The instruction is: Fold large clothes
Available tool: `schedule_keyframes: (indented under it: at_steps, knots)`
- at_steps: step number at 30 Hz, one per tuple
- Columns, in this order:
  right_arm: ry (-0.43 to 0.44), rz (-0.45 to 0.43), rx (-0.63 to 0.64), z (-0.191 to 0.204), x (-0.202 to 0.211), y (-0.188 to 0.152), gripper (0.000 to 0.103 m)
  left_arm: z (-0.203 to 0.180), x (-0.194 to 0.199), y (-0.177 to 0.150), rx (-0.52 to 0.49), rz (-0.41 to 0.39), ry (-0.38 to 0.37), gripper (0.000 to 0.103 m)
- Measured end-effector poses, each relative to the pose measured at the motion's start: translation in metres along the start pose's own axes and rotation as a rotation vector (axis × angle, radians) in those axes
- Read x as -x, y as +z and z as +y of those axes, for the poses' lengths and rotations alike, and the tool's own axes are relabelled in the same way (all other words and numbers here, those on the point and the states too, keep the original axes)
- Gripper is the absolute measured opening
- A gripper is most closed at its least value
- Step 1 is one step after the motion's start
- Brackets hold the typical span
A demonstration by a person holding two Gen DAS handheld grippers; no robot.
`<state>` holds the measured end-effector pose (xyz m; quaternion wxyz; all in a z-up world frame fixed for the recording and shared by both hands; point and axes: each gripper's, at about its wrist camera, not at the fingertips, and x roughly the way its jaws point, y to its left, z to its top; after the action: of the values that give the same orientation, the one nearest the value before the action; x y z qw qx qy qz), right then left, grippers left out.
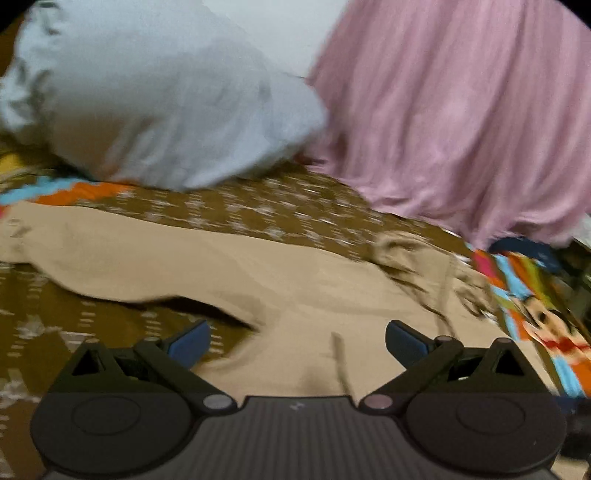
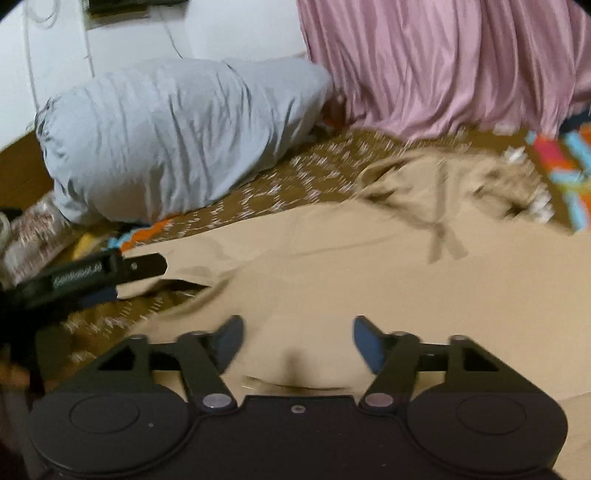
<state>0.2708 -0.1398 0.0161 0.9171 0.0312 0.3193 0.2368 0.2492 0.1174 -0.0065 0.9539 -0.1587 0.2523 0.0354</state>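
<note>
A large beige garment [image 1: 229,258] [image 2: 332,258] lies spread on the brown patterned bedsheet [image 1: 258,210] [image 2: 295,173], with its drawstring neck [image 2: 439,221] toward the far right. My left gripper [image 1: 297,339] hovers over the garment's near part, open, nothing between its blue pads. My right gripper [image 2: 298,341] is also open above the beige cloth, with the fabric below it but not pinched. In the right wrist view the left gripper [image 2: 110,273] shows at the left edge, near a fold of the garment. Both views are blurred by motion.
A big pale blue-grey pillow [image 1: 147,103] [image 2: 177,140] lies at the back left. A pink curtain [image 1: 461,110] [image 2: 443,62] hangs at the back right. A colourful cartoon-print cloth [image 1: 535,302] [image 2: 565,173] sits at the right edge. A white wall [image 2: 221,26] with cables is behind.
</note>
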Motion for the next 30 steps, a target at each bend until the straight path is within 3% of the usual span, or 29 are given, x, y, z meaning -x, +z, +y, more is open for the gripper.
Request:
schedule_keyframes:
  at_steps: [2, 6, 9, 12, 14, 17, 21, 24, 27, 30]
  knots:
    - [-0.115, -0.031, 0.07, -0.021, 0.017, 0.003, 0.09, -0.017, -0.014, -0.012, -0.07, 0.029, -0.01, 0.102]
    - [-0.438, -0.05, 0.184, -0.074, 0.014, 0.012, 0.092, -0.051, -0.049, -0.039, -0.277, 0.125, 0.076, 0.102]
    - [-0.69, 0.031, 0.192, -0.123, -0.007, 0.008, 0.09, -0.065, -0.065, -0.055, -0.375, 0.161, 0.15, 0.102]
    - [-0.772, 0.163, 0.076, -0.161, -0.028, -0.011, 0.084, -0.063, -0.071, -0.057, -0.348, 0.185, 0.147, 0.102]
    - [-0.76, 0.209, 0.005, -0.173, -0.034, -0.03, 0.085, -0.059, -0.07, -0.053, -0.312, 0.195, 0.142, 0.102]
    - [-0.743, 0.14, -0.092, -0.174, -0.025, -0.044, 0.086, -0.047, -0.061, -0.037, -0.24, 0.175, 0.131, 0.102]
    - [-0.7, 0.077, -0.104, -0.158, 0.001, -0.034, 0.089, -0.014, -0.041, 0.001, -0.085, 0.085, 0.127, 0.102]
    - [-0.585, 0.014, -0.101, -0.126, 0.03, -0.033, 0.1, 0.022, -0.02, 0.029, 0.002, 0.034, 0.214, 0.102]
    - [-0.448, -0.024, -0.086, -0.093, 0.065, -0.03, 0.102, 0.072, 0.0, 0.043, 0.054, -0.023, 0.32, 0.102]
    - [-0.35, -0.033, -0.037, -0.057, 0.094, -0.045, 0.102, 0.124, 0.0, 0.065, 0.002, 0.022, 0.428, 0.102]
